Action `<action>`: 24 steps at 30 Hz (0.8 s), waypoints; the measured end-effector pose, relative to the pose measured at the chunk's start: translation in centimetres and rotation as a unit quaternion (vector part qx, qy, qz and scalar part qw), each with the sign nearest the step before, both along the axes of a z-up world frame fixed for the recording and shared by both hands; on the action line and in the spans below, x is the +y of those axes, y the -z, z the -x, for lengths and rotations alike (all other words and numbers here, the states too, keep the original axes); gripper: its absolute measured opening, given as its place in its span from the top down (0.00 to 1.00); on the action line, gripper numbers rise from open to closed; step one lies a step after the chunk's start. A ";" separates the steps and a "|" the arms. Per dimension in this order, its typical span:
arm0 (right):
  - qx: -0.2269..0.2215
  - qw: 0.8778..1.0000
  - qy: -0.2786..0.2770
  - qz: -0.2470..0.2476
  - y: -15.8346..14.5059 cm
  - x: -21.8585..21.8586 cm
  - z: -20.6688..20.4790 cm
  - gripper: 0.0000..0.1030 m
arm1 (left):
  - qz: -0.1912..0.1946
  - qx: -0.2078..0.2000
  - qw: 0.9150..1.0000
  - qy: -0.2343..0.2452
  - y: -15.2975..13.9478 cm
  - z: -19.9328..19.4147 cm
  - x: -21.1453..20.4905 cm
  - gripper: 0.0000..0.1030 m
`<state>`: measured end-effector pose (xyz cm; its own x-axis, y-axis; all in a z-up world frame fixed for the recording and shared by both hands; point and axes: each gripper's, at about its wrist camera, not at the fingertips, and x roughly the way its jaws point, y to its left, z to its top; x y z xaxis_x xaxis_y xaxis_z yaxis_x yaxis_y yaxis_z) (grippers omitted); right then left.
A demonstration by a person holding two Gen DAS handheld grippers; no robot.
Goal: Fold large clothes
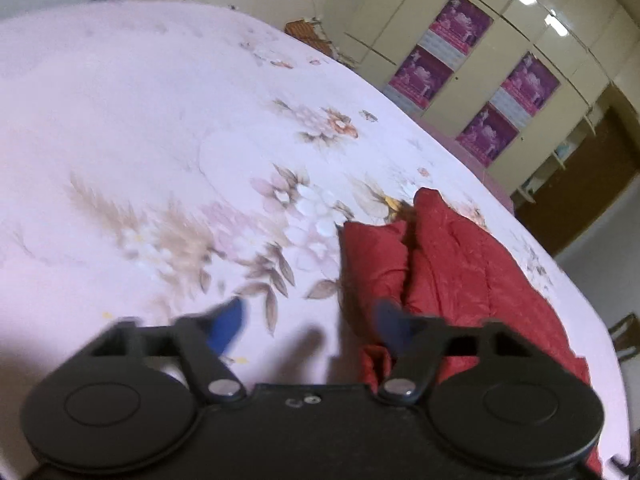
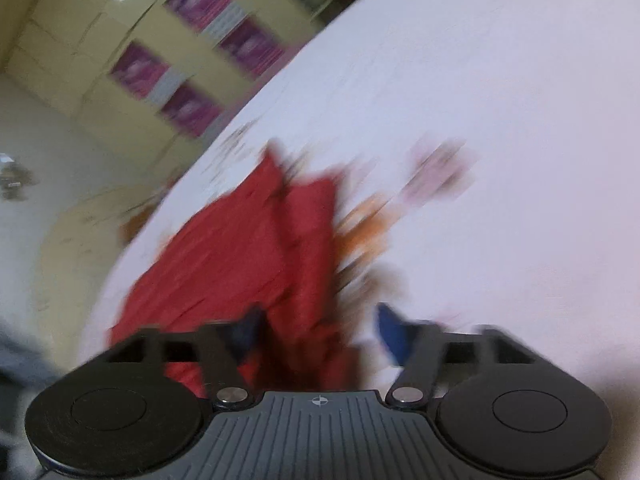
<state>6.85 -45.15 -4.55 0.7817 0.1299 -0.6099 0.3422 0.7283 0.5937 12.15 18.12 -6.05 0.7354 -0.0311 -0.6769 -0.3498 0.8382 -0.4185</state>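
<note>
red garment beside left claw (spread)

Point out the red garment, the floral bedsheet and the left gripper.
red garment (image 1: pixel 460 256): left wrist view, middle of its quilted body.
floral bedsheet (image 1: pixel 140 128): left wrist view, bare pink area.
left gripper (image 1: pixel 310 320): left wrist view, midway between its blue fingertips.

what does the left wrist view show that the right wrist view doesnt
Only the left wrist view shows the sheet's flower print sharply, plus a woven basket past the bed. Only the right wrist view, heavily blurred, shows a tan rounded piece beside the bed. Both show the red garment, the purple-poster cabinets, and open grippers: left gripper, right gripper.
</note>
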 end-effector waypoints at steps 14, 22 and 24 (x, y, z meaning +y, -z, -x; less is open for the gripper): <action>-0.039 0.949 -0.278 0.144 -2.5 22.3 -16.1 0.86 | -0.103 -0.004 0.948 0.300 -0.3 -16.0 -22.2 0.59; 0.011 0.960 -0.209 0.186 2.1 14.8 -16.2 1.00 | -0.111 0.001 0.955 0.276 1.9 -16.4 -13.6 0.85; 0.007 0.975 -0.200 0.100 3.3 12.0 -16.1 1.00 | -0.092 0.005 0.961 0.259 2.2 -16.7 -13.3 0.87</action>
<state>22.96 -33.12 -7.88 0.6841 0.3002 -0.6647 0.0134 0.9060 0.4230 28.89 4.82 -8.26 0.6468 -0.2704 -0.7131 0.1322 0.9606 -0.2443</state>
